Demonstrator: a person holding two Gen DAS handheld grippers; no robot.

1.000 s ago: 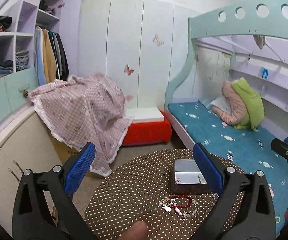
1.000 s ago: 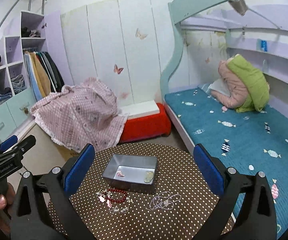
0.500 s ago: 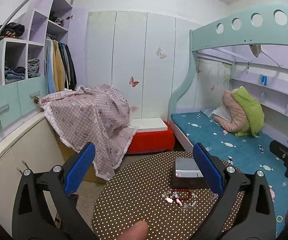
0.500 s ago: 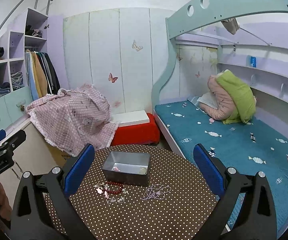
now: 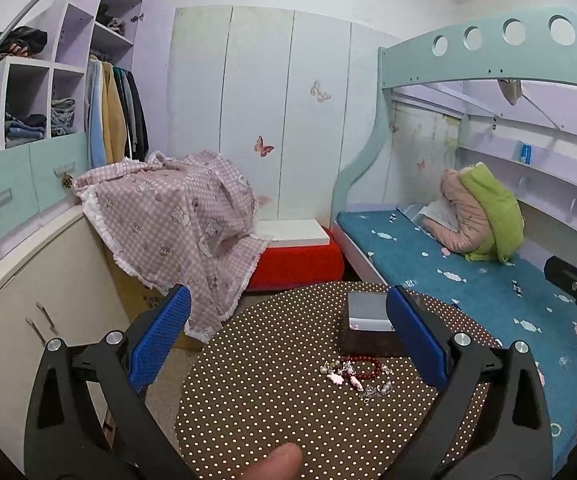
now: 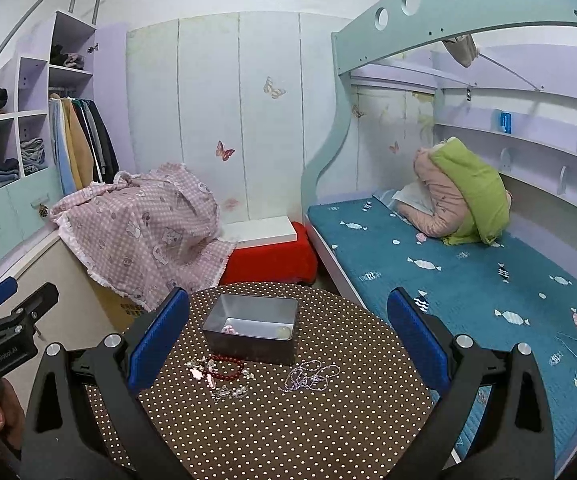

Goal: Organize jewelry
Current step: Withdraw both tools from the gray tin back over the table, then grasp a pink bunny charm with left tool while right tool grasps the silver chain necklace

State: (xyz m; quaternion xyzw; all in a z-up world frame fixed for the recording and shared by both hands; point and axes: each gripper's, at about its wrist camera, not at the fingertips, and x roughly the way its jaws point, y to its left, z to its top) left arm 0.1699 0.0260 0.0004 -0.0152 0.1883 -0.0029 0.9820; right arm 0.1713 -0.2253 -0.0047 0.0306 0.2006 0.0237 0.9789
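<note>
Jewelry lies loose on your round polka-dot table (image 6: 272, 432): a red bead bracelet (image 6: 226, 369) among small pink and pearl charms (image 6: 230, 391), and a pale purple chain (image 6: 308, 376) just to its right, apart from it. A metal tin (image 6: 253, 330) stands just behind them, near the table's far edge. Bare cloth spreads on the near side. Your right gripper (image 6: 288, 340) and left gripper (image 5: 288, 340) both hang above the table, jaws spread wide, grasping nothing; every piece lies below and ahead of the blue pads (image 6: 156, 338).
</note>
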